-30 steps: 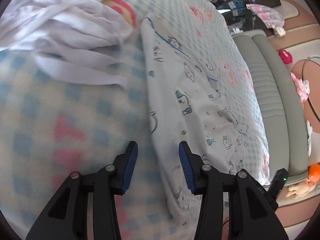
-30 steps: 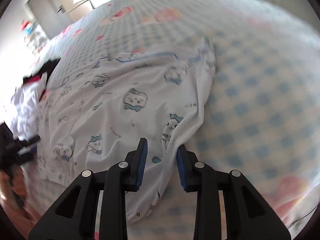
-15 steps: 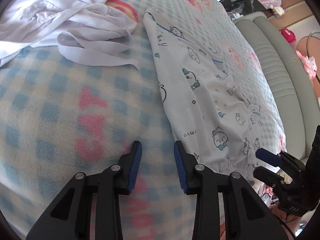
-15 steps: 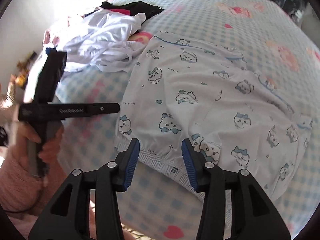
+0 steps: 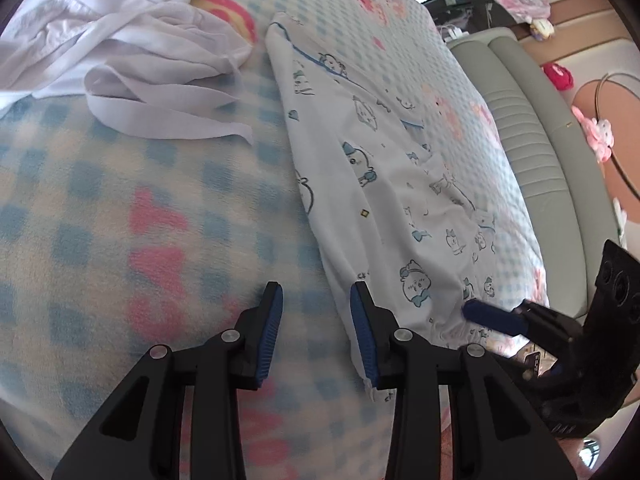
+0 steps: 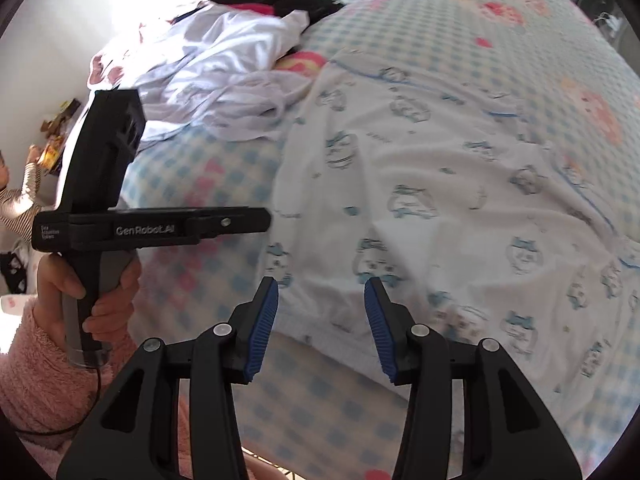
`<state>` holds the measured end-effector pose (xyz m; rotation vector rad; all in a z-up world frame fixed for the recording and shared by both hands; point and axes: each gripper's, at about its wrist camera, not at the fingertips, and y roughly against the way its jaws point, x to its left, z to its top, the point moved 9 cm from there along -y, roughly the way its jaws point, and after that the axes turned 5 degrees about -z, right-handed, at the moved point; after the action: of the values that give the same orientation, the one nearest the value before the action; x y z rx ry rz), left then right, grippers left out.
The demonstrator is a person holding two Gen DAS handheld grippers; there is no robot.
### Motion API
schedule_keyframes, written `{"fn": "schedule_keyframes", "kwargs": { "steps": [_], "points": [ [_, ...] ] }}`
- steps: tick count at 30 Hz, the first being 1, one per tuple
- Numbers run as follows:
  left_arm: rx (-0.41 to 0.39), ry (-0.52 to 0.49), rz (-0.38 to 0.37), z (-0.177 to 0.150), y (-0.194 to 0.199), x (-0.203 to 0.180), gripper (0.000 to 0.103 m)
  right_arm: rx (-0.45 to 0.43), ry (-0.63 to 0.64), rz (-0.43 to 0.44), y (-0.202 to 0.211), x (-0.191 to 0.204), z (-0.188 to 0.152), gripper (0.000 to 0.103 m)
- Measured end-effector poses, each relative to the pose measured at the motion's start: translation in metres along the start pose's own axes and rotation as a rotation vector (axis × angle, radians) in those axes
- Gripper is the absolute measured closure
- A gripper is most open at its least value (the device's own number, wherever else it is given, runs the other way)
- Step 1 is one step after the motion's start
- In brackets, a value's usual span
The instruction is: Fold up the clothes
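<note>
We see the printed garment [image 6: 440, 200] spread on the checked bed [image 5: 120, 220], its gathered hem at the near edge, beside a heap of white clothes [image 5: 120, 40]. For a clean fold, we would bite the hem corners evenly and keep the cloth taut. Our left hand-held gripper [image 5: 316, 332] hangs low with jaws wide at the hem's left corner; our right hand-held gripper [image 6: 320, 316], equally wide and empty, points at the hem.
</note>
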<state>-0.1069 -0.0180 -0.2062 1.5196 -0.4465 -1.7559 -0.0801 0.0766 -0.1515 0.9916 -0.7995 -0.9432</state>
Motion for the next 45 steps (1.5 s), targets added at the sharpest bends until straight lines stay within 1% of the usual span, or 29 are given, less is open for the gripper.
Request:
{"fn": "schedule_keyframes", "kwargs": {
  "steps": [2, 5, 9, 13, 16, 19, 21, 23, 26, 28, 31, 34, 35, 36, 37, 38, 39, 41, 43, 45],
  "points": [
    [0.003, 0.015, -0.002, 0.001, -0.001, 0.003, 0.066, 0.029, -0.012, 0.025, -0.018, 0.008, 0.000, 0.057],
    [0.006, 0.034, -0.004, 0.003, 0.000, 0.005, 0.066, 0.052, -0.035, -0.002, -0.040, 0.013, -0.003, 0.057],
    [0.030, 0.025, 0.002, 0.004, -0.002, 0.005, 0.065, 0.044, -0.037, 0.012, -0.051, 0.020, -0.002, 0.057],
    [0.047, 0.038, -0.005, 0.008, -0.005, 0.006, 0.062, 0.039, -0.004, -0.019, -0.056, 0.022, 0.002, 0.057],
    [0.047, 0.020, 0.016, 0.011, -0.009, 0.004, 0.061, 0.032, -0.028, -0.050, -0.060, 0.011, 0.005, 0.057],
    [0.052, -0.011, 0.045, 0.013, -0.013, -0.001, 0.060, 0.009, -0.080, -0.073, -0.057, -0.003, 0.005, 0.058],
    [0.060, -0.020, 0.039, 0.014, -0.016, -0.004, 0.057, -0.007, -0.104, -0.075, -0.053, -0.008, 0.005, 0.058],
    [0.065, -0.023, 0.035, 0.016, -0.020, -0.006, 0.056, -0.023, -0.129, -0.077, -0.049, -0.012, 0.005, 0.058],
    [0.076, -0.031, 0.060, 0.016, -0.028, -0.006, 0.056, -0.015, -0.146, -0.074, -0.053, -0.016, 0.003, 0.057],
    [0.080, -0.033, 0.051, 0.012, -0.028, -0.007, 0.056, -0.009, -0.156, -0.070, -0.054, -0.017, 0.002, 0.057],
    [0.080, -0.034, 0.028, 0.005, -0.028, -0.008, 0.058, -0.027, -0.177, -0.060, -0.043, -0.021, 0.000, 0.057],
    [0.062, -0.054, 0.019, 0.002, -0.028, -0.010, 0.058, -0.038, -0.187, -0.094, -0.029, -0.030, -0.001, 0.057],
    [0.058, -0.055, 0.021, 0.002, -0.027, -0.010, 0.064, -0.047, -0.198, -0.117, -0.023, -0.035, -0.001, 0.057],
    [0.054, -0.053, 0.027, 0.001, -0.025, -0.008, 0.081, -0.058, -0.208, -0.135, -0.016, -0.040, -0.001, 0.057],
    [0.049, -0.050, 0.033, 0.000, -0.023, -0.006, 0.088, -0.074, -0.217, -0.144, -0.008, -0.045, -0.002, 0.057],
    [0.045, -0.048, 0.038, 0.000, -0.021, -0.004, 0.090, -0.090, -0.227, -0.154, -0.001, -0.050, -0.002, 0.057],
    [0.041, -0.045, 0.044, -0.001, -0.019, -0.003, 0.095, -0.103, -0.234, -0.171, 0.005, -0.056, -0.003, 0.057],
    [0.033, -0.040, 0.056, -0.002, -0.016, 0.001, 0.097, -0.107, -0.236, -0.245, 0.008, -0.071, -0.006, 0.057],
    [0.025, -0.035, 0.067, -0.003, -0.012, 0.005, 0.098, -0.064, -0.253, -0.309, 0.003, -0.086, -0.013, 0.057],
    [0.016, -0.031, 0.079, -0.004, -0.008, 0.008, 0.099, -0.035, -0.284, -0.314, 0.004, -0.100, -0.028, 0.057]
  ]
}}
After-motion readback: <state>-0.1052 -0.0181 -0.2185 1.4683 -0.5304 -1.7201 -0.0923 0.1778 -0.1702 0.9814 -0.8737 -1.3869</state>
